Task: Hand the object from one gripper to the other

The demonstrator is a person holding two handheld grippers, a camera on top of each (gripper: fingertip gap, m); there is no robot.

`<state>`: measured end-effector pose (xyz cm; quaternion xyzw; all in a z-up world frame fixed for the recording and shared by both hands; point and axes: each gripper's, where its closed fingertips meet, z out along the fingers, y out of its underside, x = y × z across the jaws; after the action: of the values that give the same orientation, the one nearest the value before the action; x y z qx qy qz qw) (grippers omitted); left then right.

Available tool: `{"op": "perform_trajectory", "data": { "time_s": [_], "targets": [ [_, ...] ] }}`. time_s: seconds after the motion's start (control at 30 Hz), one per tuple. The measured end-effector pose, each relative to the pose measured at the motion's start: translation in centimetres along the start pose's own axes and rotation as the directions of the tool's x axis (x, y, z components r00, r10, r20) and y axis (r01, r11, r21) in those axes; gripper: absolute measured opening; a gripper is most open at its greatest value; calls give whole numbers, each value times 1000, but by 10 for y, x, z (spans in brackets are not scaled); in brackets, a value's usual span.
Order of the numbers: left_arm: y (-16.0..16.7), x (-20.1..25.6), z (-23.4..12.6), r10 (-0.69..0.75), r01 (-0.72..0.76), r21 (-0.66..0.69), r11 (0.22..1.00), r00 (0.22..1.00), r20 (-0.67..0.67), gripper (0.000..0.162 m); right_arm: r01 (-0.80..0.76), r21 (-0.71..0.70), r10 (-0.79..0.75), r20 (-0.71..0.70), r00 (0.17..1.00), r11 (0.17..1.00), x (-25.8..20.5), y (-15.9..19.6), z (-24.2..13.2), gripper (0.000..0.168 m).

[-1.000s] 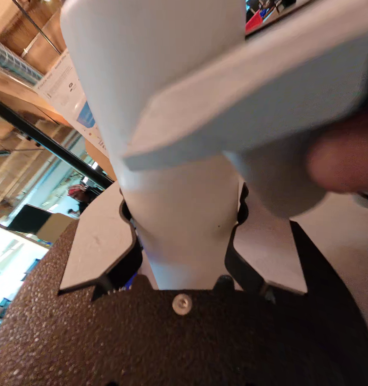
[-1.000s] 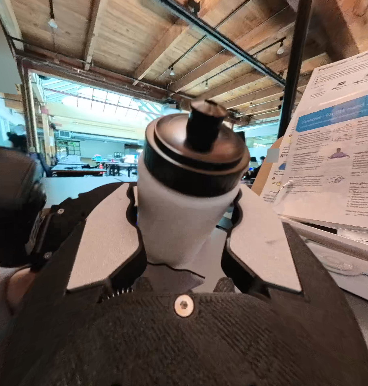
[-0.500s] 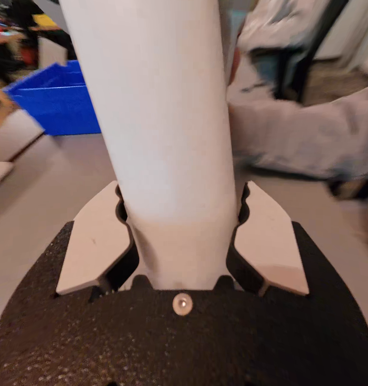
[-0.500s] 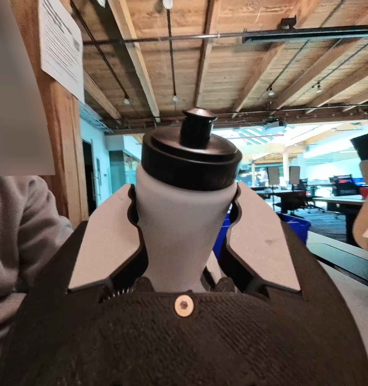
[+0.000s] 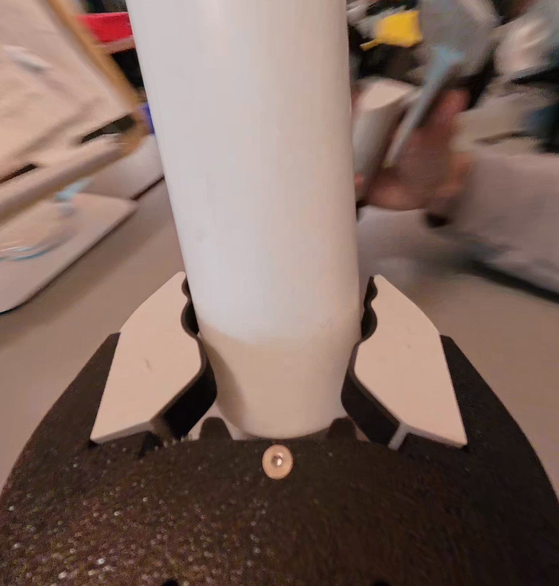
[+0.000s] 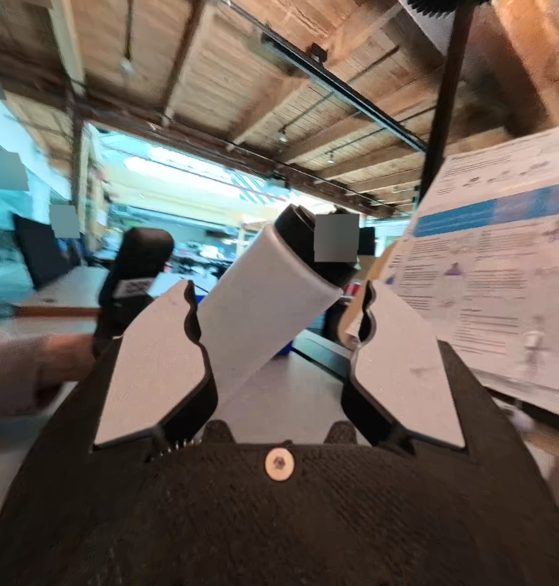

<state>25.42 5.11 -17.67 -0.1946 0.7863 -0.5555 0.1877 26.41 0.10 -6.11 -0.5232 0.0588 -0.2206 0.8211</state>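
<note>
A white bottle (image 5: 256, 190) stands between the fingers of my left gripper (image 5: 276, 285), which is shut on its lower end. In the right wrist view the same bottle (image 6: 265, 304) leans up to the right, and its black cap (image 6: 306, 250) is partly covered. My right gripper (image 6: 278, 288) is open: the bottle lies beyond its fingers with a gap on the right side. The left gripper's black body (image 6: 135, 263) and a hand (image 6: 50, 364) show at the left. In the left wrist view the right gripper (image 5: 386, 120) is a blur at the upper right.
A printed poster board (image 6: 493, 269) stands close on the right beside a black pole (image 6: 443, 111). A grey table top (image 5: 97, 333) lies below, with blurred white flat boards (image 5: 50, 237) at the left. A wooden beam ceiling is overhead.
My right gripper has let go of the bottle and drawn back from it. The bottle now sits only in my left gripper and looks tilted from the right. Both views have swung round.
</note>
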Motion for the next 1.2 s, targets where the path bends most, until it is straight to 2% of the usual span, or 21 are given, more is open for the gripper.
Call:
{"op": "perform_trajectory", "data": {
  "time_s": [0.03, 0.07, 0.1, 0.13, 0.17, 0.2, 0.23, 0.27, 0.4, 0.47, 0.57, 0.7, 0.77, 0.8, 0.87, 0.93, 1.03, 1.1, 1.17, 1.2],
  "targets": [
    [5, -17, -3, 45, -40, -43, 998, 993, 110, 101, 137, -55, -140, -54, 989, 989, 5, 3, 1, 106],
    [10, -30, -8, 111, -94, -97, 991, 976, 189, 101, 307, -138, -321, -93, 943, 942, 9, 8, 1, 110],
    [14, -39, -14, 185, -148, -162, 976, 951, 246, 101, 492, -243, -525, -96, 846, 836, 14, 14, 1, 115],
    [18, -47, -19, 259, -196, -228, 954, 921, 290, 101, 657, -361, -721, -66, 690, 662, 20, 22, -1, 117],
    [20, -52, -22, 321, -234, -285, 930, 894, 314, 101, 774, -460, -873, -6, 488, 436, 26, 28, -3, 121],
    [22, -54, -24, 368, -261, -327, 908, 871, 325, 101, 829, -513, -949, 82, 303, 221, 29, 35, -4, 123],
    [23, -55, -24, 405, -283, -359, 889, 853, 329, 101, 847, -528, -970, 166, 180, 66, 28, 44, -3, 124],
    [25, -54, -23, 433, -300, -387, 872, 842, 323, 101, 848, -530, -972, 204, 118, -8, 27, 51, 0, 121],
    [31, -43, -15, 497, -347, -449, 823, 823, 274, 102, 857, -494, -953, 304, 9, -150, 17, 76, 9, 111],
    [31, -39, -14, 532, -381, -467, 798, 810, 248, 102, 857, -486, -946, 324, -6, -172, 14, 83, 11, 109],
    [25, -39, -15, 608, -442, -488, 753, 751, 257, 101, 840, -488, -947, 309, -87, -236, 15, 83, 13, 102],
    [2, -38, -17, 640, -519, -384, 763, 691, 337, 99, 798, -565, -961, 272, -60, -210, 24, 74, 13, 98],
    [-20, -34, -24, 645, -594, -266, 759, 633, 428, 94, 785, -610, -970, 239, 49, -111, 31, 74, 9, 96],
    [-31, -32, -28, 609, -604, -188, 775, 634, 476, 94, 773, -631, -971, 217, 101, -61, 35, 73, 7, 96],
    [-48, -29, -37, 477, -559, -1, 829, 707, 522, 98, 725, -688, -968, 176, 181, 10, 47, 72, -1, 95],
    [-62, -33, -51, 306, -466, 193, 863, 788, 534, 103, 658, -738, -946, 86, 314, 151, 58, 72, -8, 95],
    [-77, -41, -74, 12, -238, 492, 837, 908, 420, 110, 515, -752, -833, -82, 548, 412, 63, 77, -12, 94],
    [-83, -45, -84, -161, -52, 640, 766, 950, 269, 113, 431, -717, -720, -144, 679, 549, 52, 83, -6, 93],
    [-84, -43, -84, -219, 45, 699, 714, 962, 162, 113, 318, -667, -551, -168, 817, 674, 30, 94, 7, 93],
    [-82, -40, -79, -213, 55, 696, 715, 966, 143, 113, 263, -638, -462, -166, 871, 724, 17, 99, 15, 93]
  ]
}}
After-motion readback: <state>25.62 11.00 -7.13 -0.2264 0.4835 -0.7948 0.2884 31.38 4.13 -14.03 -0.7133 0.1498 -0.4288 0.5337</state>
